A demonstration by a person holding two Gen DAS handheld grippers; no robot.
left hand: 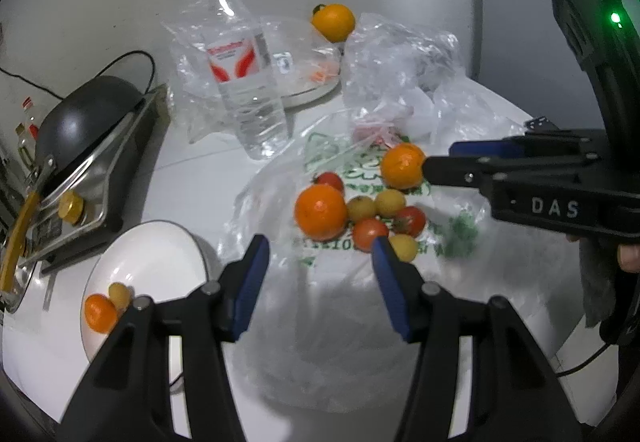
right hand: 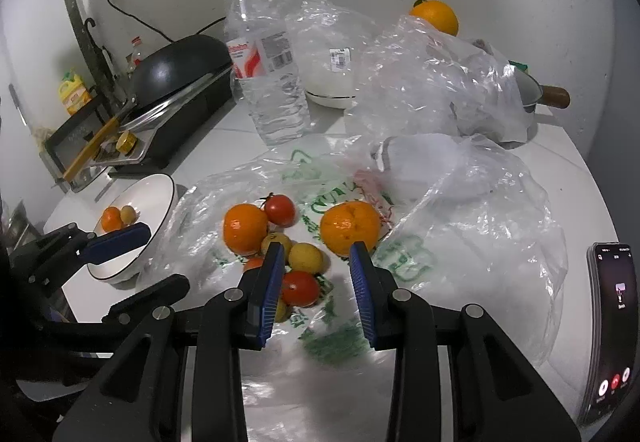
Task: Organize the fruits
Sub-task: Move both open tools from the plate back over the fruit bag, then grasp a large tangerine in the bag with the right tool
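Fruit, glossy round oranges and tomatoes [right hand: 280, 242], sits on crinkled clear plastic [right hand: 480, 209] at twelve o'clock; my left gripper [left hand: 318, 262] and right gripper [right hand: 316, 274] gape empty.

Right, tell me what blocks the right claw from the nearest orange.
Nothing visible does. The right claw hangs empty and apart above the printed plastic bag, with the round orange mandarin lying uncovered just ahead of its tips.
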